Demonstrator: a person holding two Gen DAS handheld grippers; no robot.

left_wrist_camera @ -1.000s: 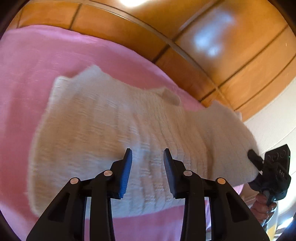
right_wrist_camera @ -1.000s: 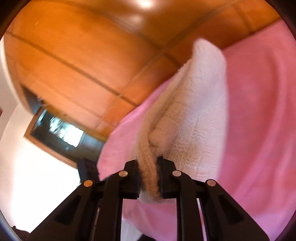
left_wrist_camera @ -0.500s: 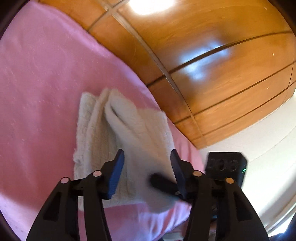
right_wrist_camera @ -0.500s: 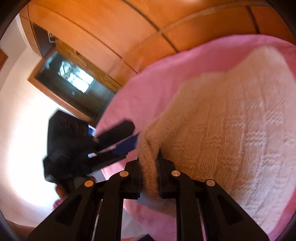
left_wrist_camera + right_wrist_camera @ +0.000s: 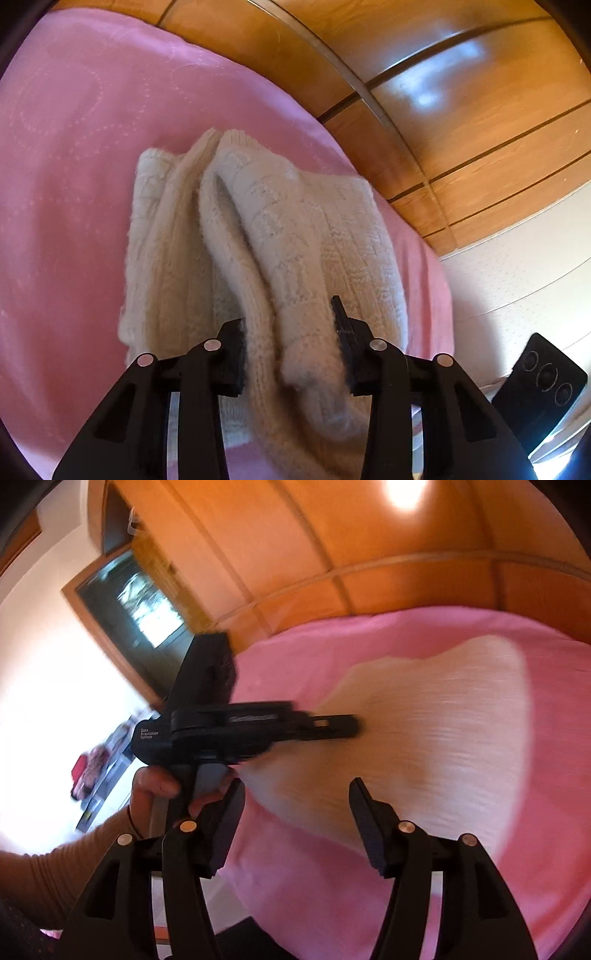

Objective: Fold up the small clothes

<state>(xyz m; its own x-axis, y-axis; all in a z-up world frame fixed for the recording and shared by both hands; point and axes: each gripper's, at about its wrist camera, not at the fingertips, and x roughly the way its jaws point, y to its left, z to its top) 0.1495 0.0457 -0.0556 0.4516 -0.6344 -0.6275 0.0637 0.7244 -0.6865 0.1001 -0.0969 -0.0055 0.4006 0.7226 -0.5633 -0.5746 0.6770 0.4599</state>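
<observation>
A cream knitted garment [image 5: 258,236] lies folded over itself on the pink bedspread [image 5: 66,155]. My left gripper [image 5: 290,332] has its fingers on either side of the garment's thick near edge; the jaws stand fairly wide around the bunched knit. In the right wrist view the garment [image 5: 436,746] is blurred, and the left gripper's body [image 5: 236,727] reaches onto its left edge. My right gripper [image 5: 295,812] is open and empty, just in front of the garment's near edge.
A wooden wardrobe wall [image 5: 461,110] runs behind the bed. The bed's right edge [image 5: 439,295] meets a white wall. In the right wrist view a dark doorway [image 5: 140,613] stands at the left. The right gripper's body [image 5: 543,387] shows at the lower right of the left wrist view.
My right gripper let go of the garment's edge, opened and drew back. My left gripper moved in and now brackets that folded edge between its fingers.
</observation>
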